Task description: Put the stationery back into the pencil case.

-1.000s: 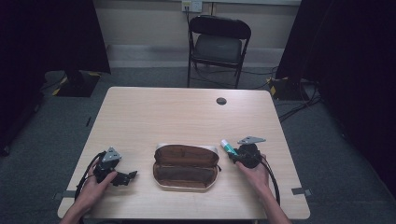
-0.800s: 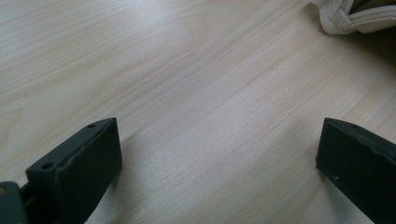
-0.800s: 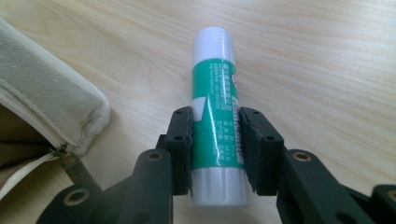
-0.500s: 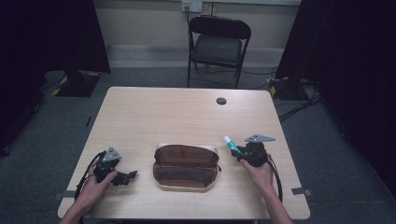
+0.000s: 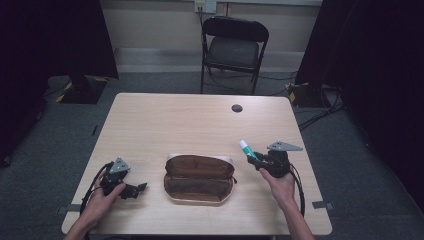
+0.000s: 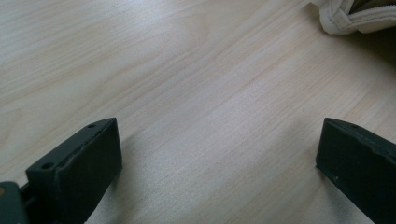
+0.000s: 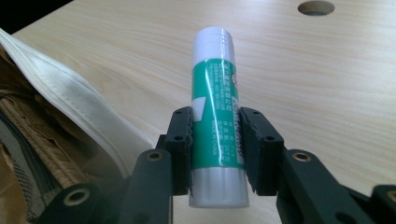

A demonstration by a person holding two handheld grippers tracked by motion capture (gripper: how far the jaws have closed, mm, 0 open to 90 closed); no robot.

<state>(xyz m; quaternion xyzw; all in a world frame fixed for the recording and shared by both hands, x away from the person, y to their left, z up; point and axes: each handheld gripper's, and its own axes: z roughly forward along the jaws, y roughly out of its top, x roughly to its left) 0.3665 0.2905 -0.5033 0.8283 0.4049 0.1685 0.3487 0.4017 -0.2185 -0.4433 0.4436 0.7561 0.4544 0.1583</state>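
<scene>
A green and white glue stick (image 7: 216, 116) sits clamped between the black pads of my right gripper (image 7: 215, 144), which is shut on it and lifted off the table. From above, the glue stick (image 5: 247, 149) pokes up and to the left out of the right gripper (image 5: 256, 161), just right of an open brown pencil case (image 5: 199, 177) with a white rim. The case's rim (image 7: 74, 112) lies at the left of the right gripper view. My left gripper (image 5: 140, 188) rests on the table left of the case, jaws wide apart over bare wood (image 6: 215, 140).
The wooden table (image 5: 185, 120) has a round cable hole (image 5: 237, 108) at its far right. A black folding chair (image 5: 233, 47) stands behind the table. A corner of the case's white rim (image 6: 355, 16) shows in the left gripper view.
My right gripper has risen and drifted right with the glue stick in it. The left gripper and the case have stayed put.
</scene>
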